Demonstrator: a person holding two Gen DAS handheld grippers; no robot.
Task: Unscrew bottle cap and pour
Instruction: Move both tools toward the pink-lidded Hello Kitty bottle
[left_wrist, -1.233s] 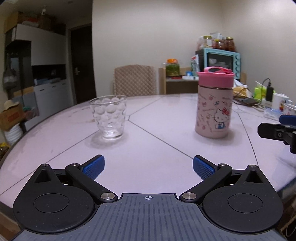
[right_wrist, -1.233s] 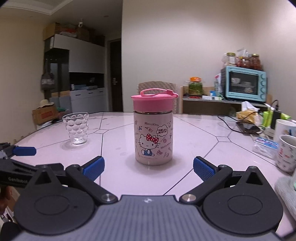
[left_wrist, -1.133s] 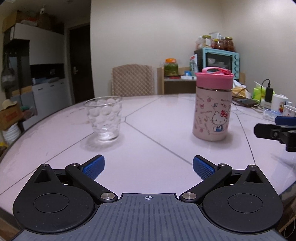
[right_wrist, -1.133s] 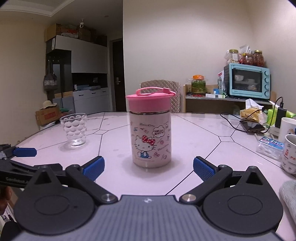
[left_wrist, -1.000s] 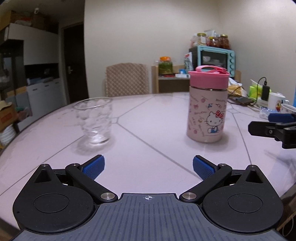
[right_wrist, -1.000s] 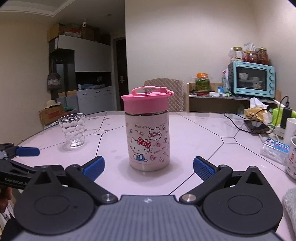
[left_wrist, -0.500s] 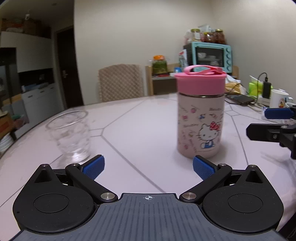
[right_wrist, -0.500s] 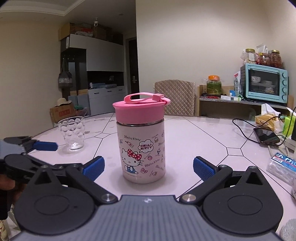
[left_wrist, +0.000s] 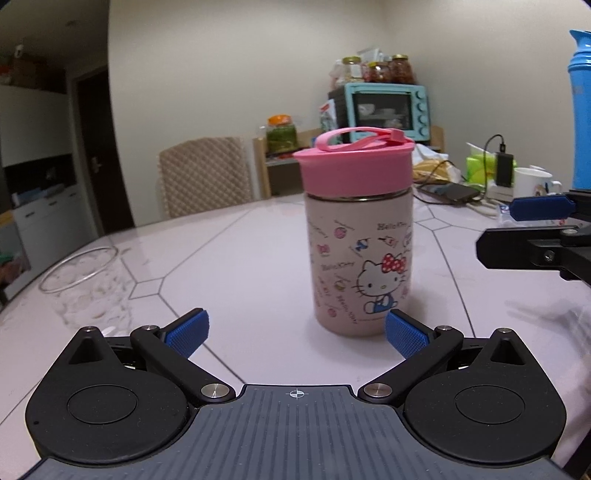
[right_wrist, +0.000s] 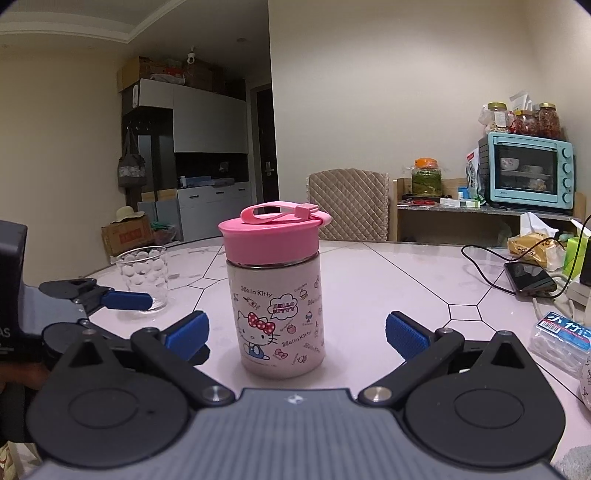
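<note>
Capped bottle (left_wrist: 357, 236) before spread left tool (left_wrist: 295, 334)

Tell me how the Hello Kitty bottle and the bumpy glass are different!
The Hello Kitty bottle is solid-coloured, so you can't see inside; the glass is see-through. The bottle wears a pink cap screwed on top; the glass is open on top. The bottle is taller than the glass and has cartoon pictures, while the glass has round bumps. Both stand upright on the table, untouched by either gripper.
</note>
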